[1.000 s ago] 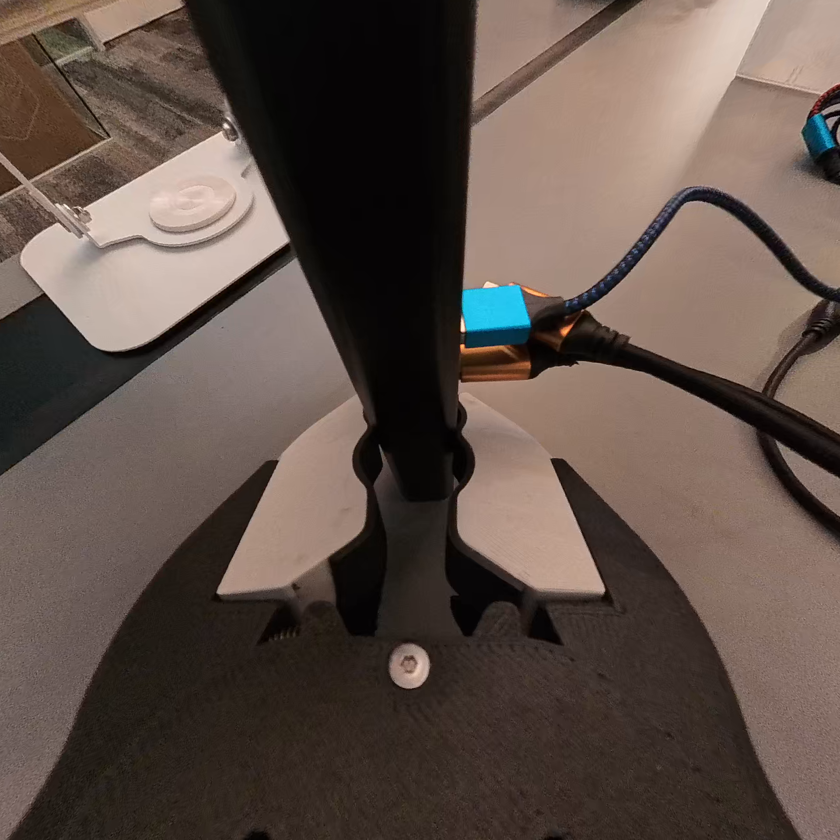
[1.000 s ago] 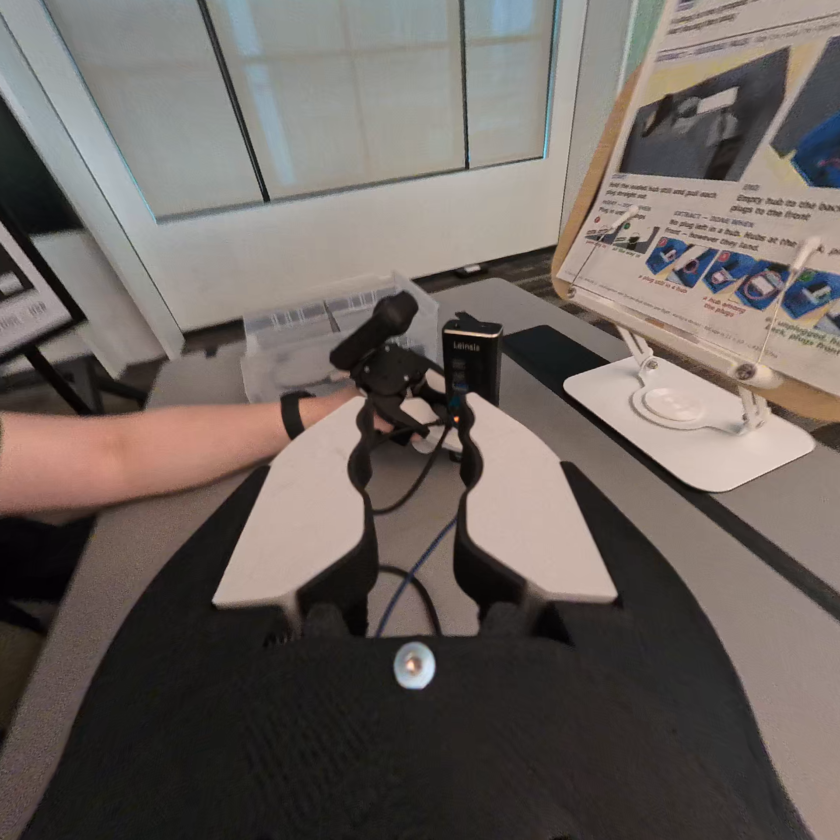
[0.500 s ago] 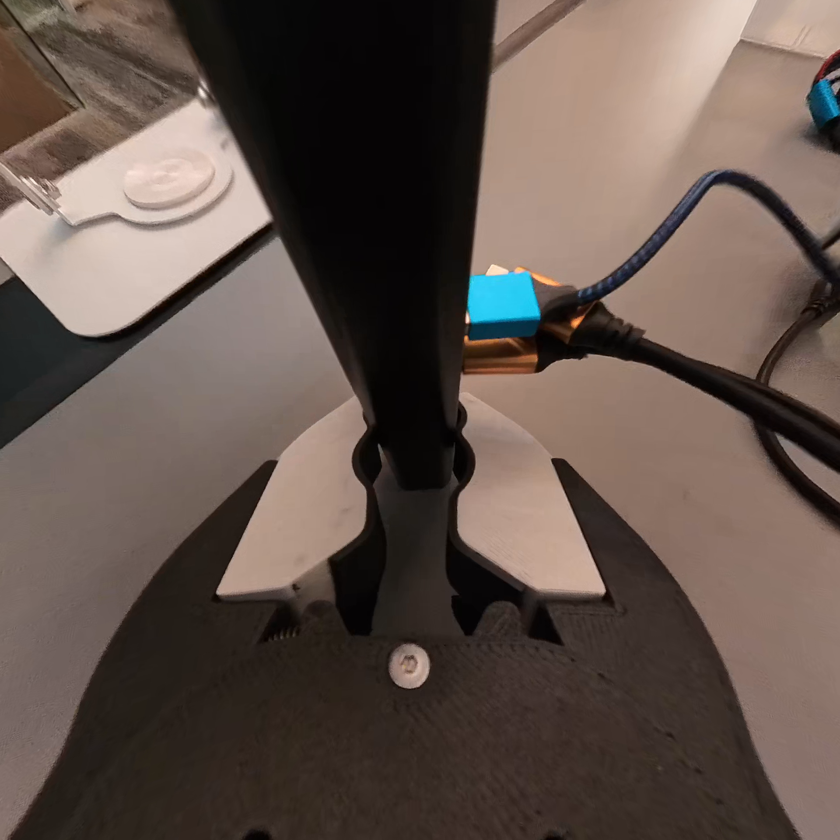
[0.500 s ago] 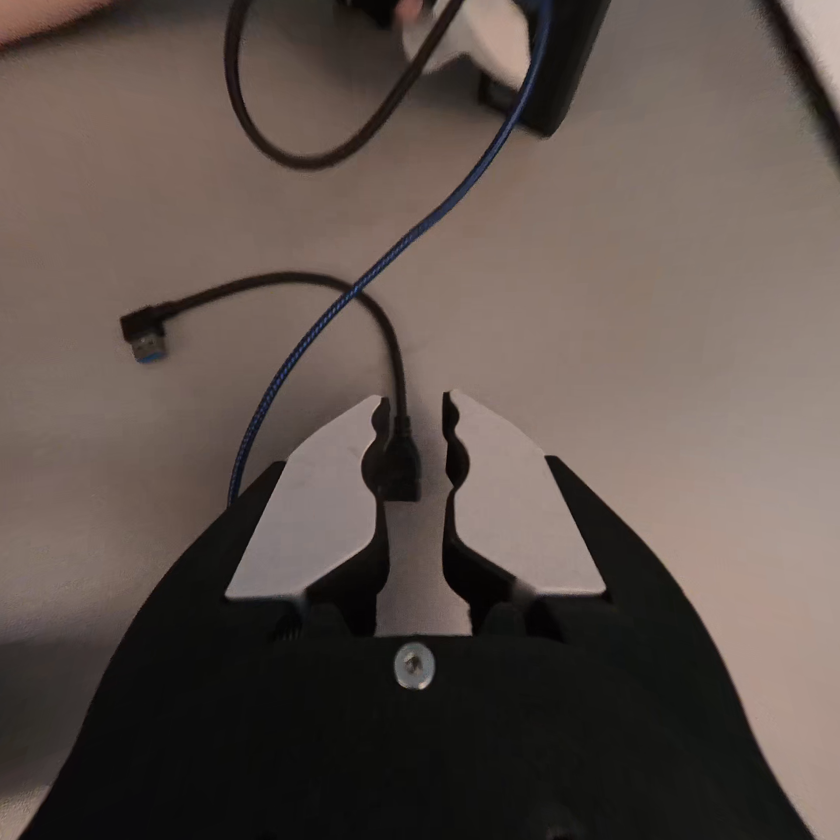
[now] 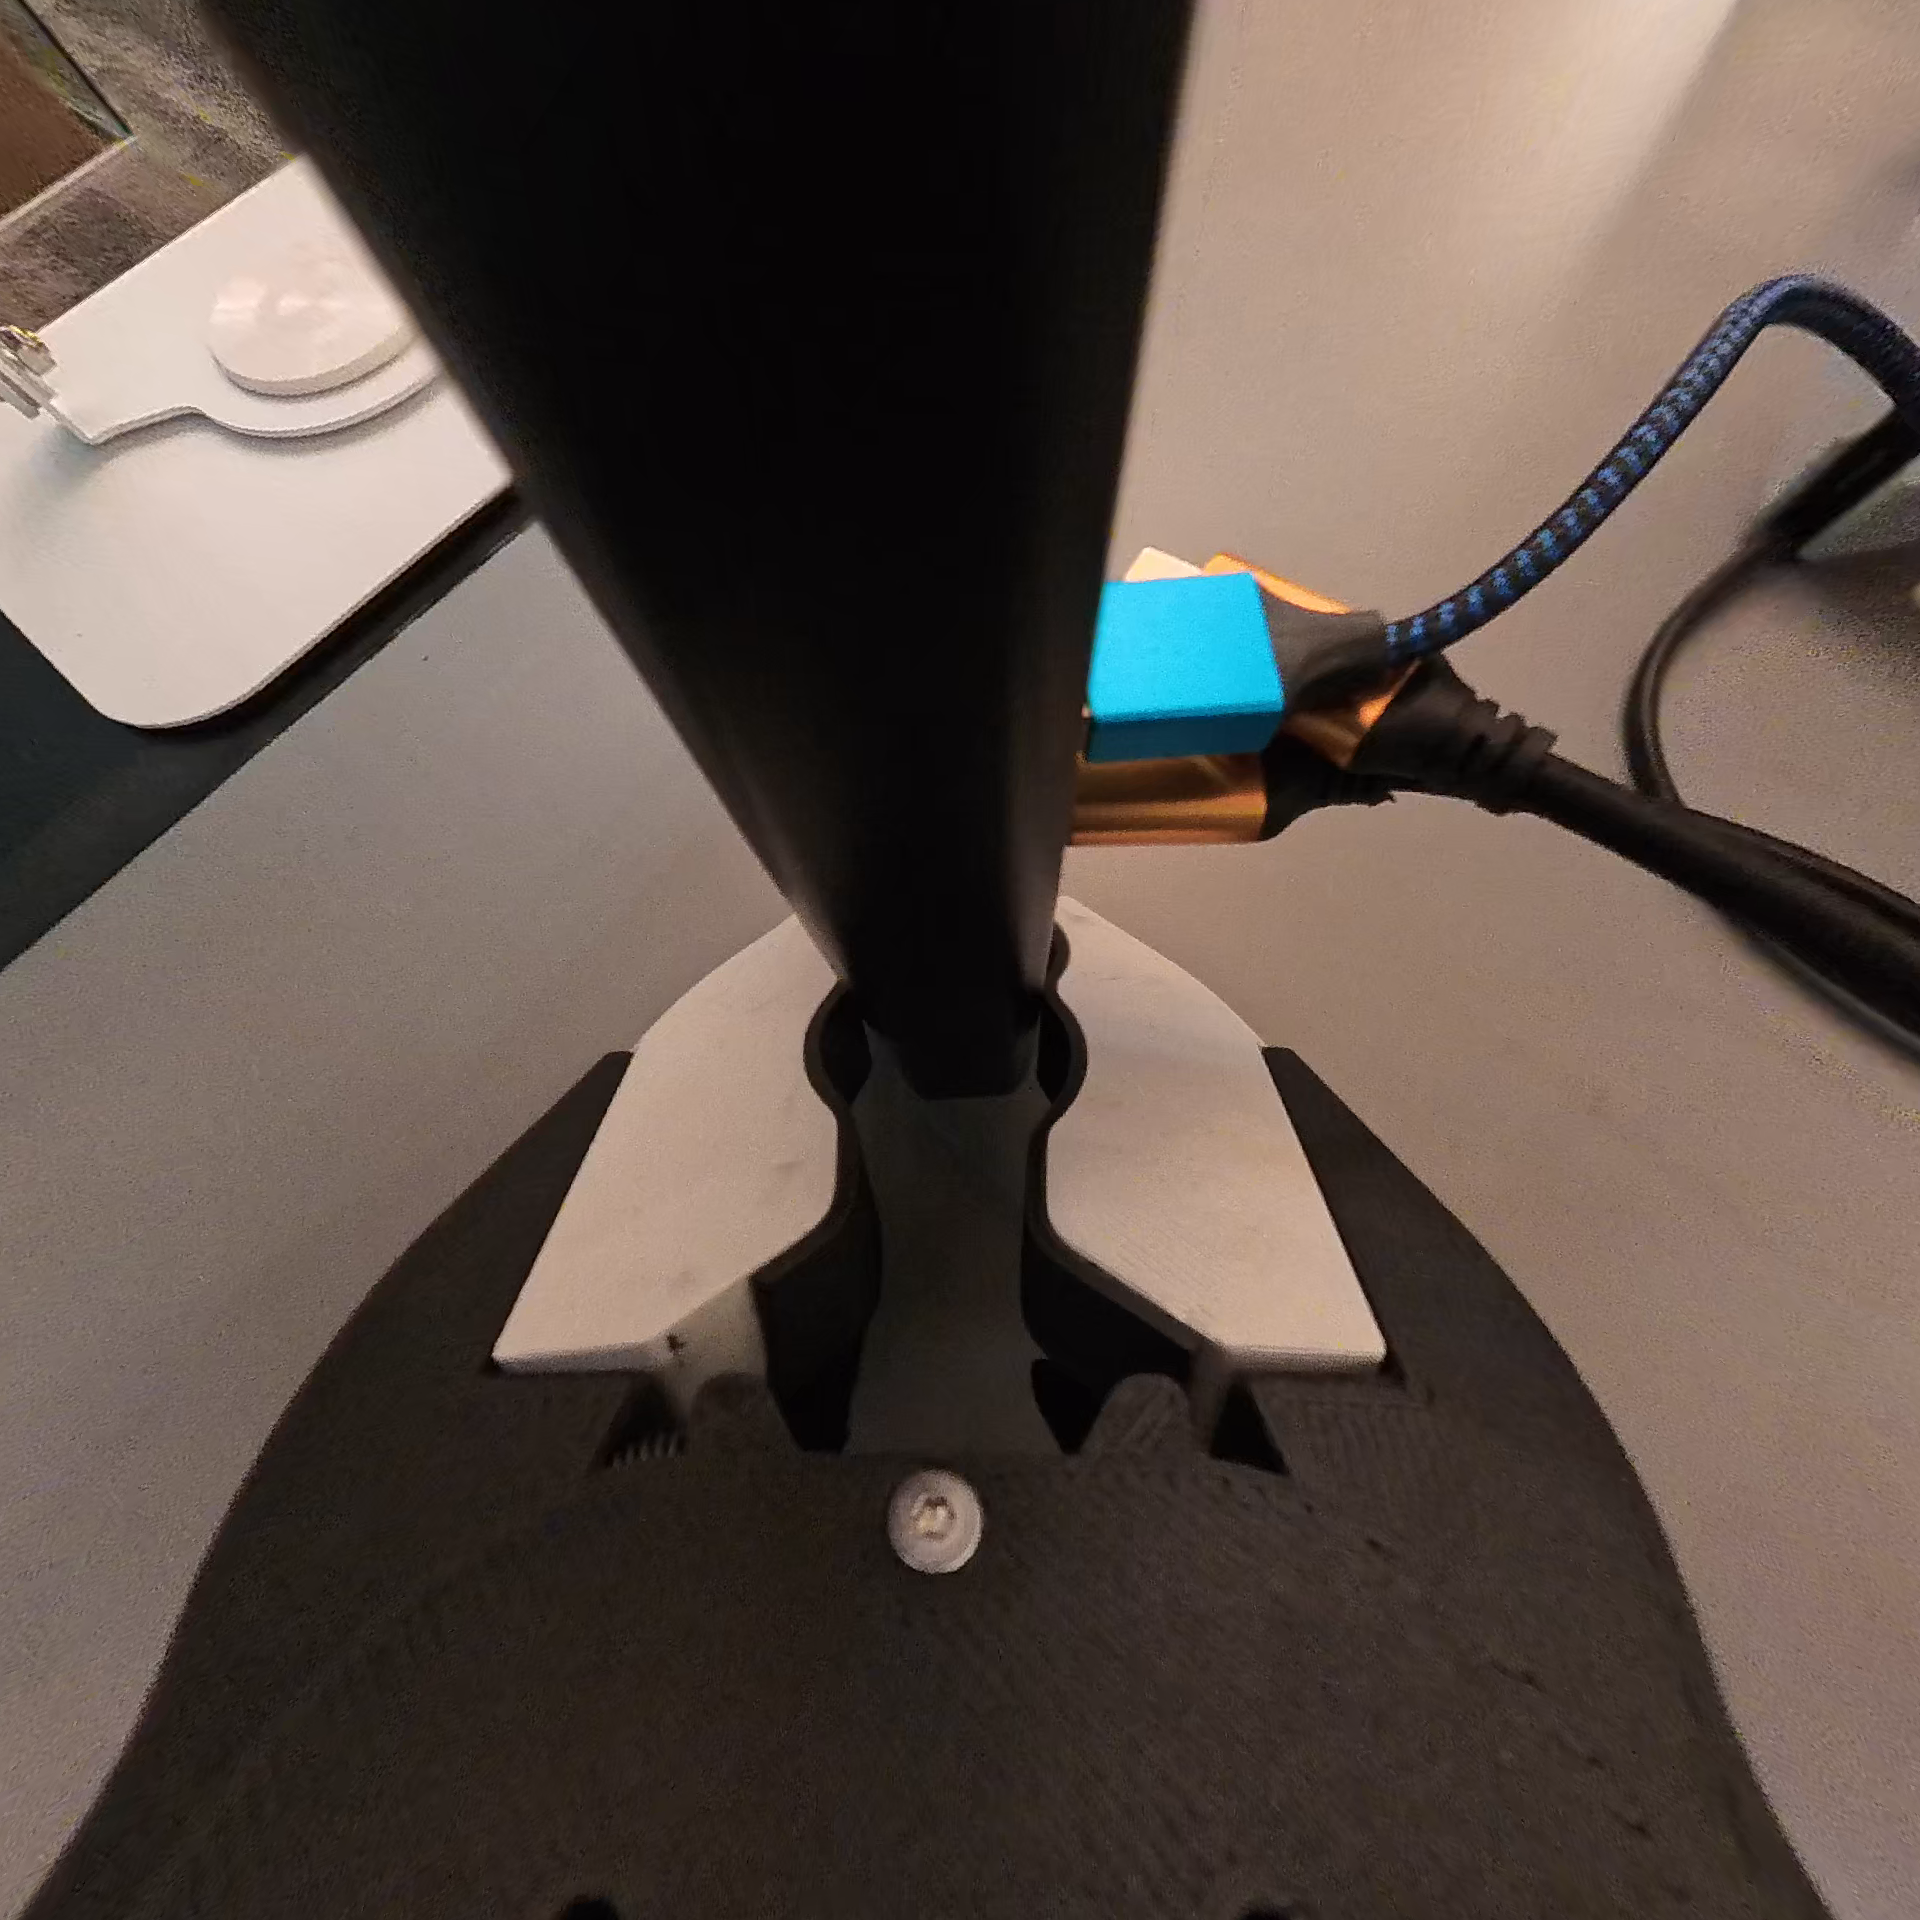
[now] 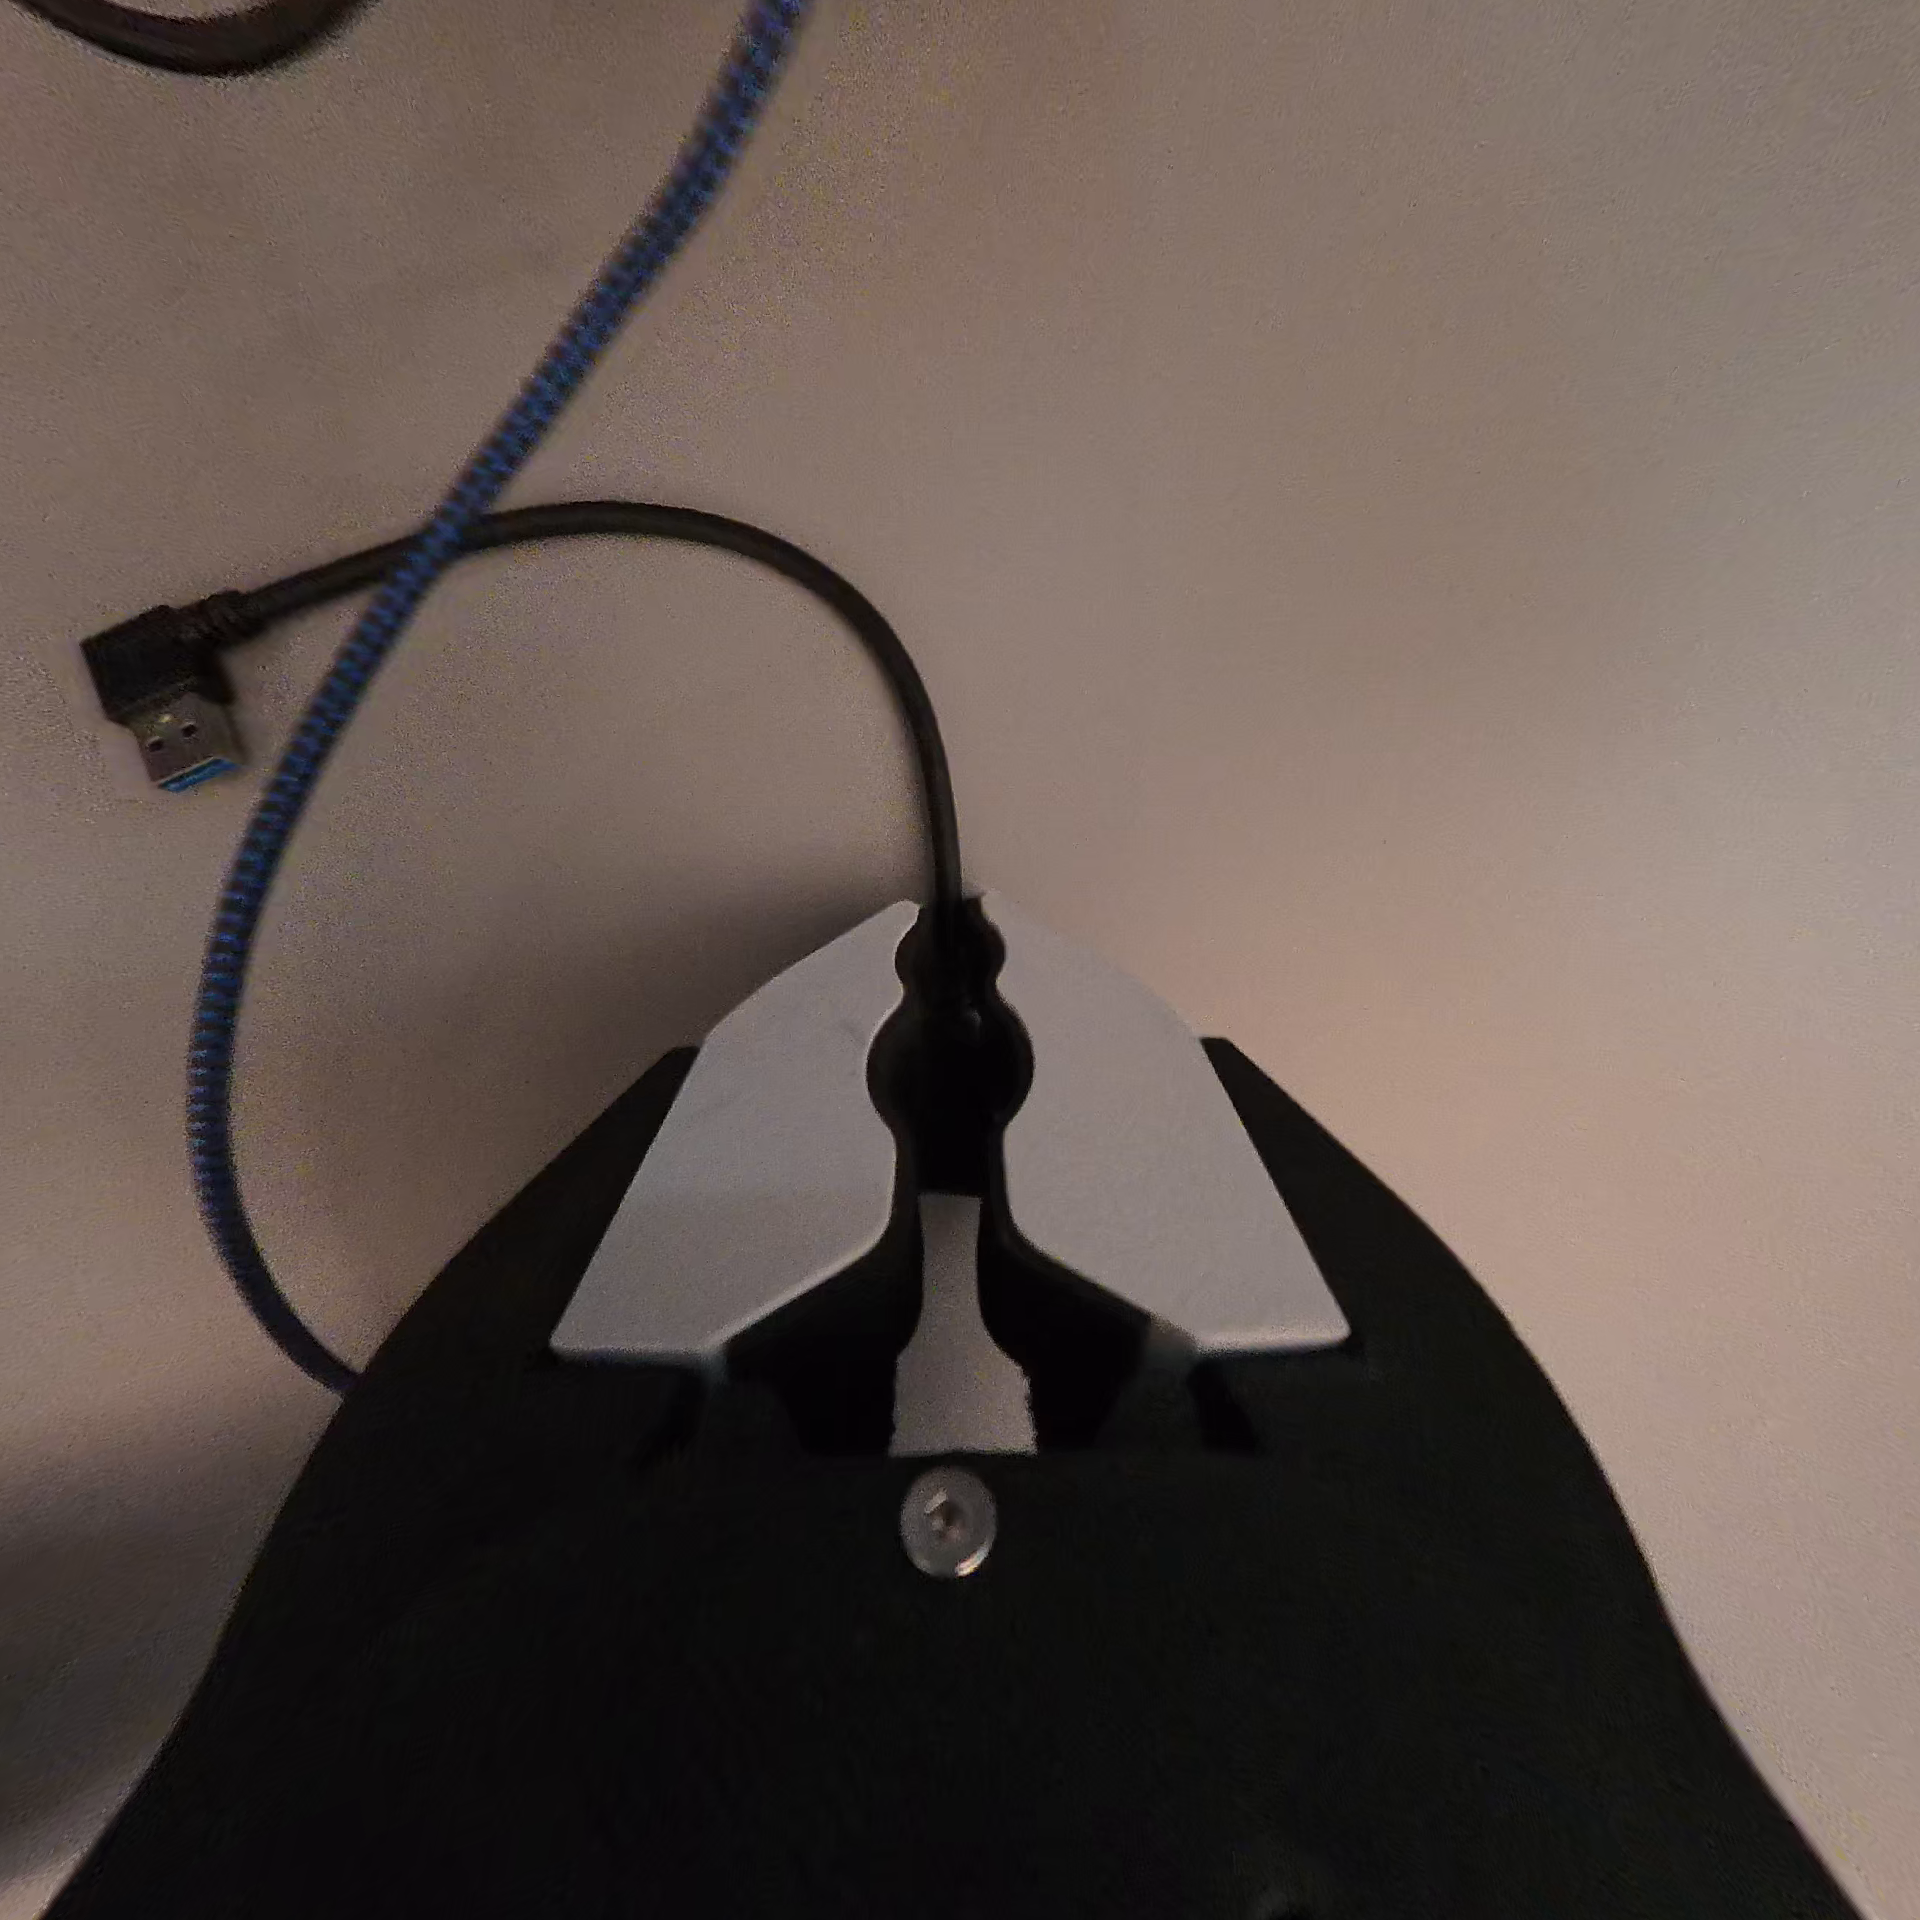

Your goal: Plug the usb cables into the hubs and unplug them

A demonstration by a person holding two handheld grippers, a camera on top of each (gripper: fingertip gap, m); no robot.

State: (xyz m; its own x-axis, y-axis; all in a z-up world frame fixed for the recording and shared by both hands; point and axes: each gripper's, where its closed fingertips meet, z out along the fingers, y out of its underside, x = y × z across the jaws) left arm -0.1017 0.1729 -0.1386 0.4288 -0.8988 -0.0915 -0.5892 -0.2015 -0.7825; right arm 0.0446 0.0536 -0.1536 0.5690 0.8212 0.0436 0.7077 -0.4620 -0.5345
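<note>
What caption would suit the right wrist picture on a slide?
Right gripper shut on a thin black cable, its angled USB plug lying free on the grey table beside a blue braided cable.

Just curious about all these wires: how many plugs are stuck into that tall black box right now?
2, side by side on the black hub's right face: a blue plug above an orange plug. Others may be hidden behind it.

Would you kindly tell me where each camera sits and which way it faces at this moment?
Left wrist view: on the left gripper, looking along its fingers, clamped on the black hub with a blue plug.
Right wrist view: on the right gripper, facing down at the table, shut on a black cable.
Shared: the blue braided cable.
</note>
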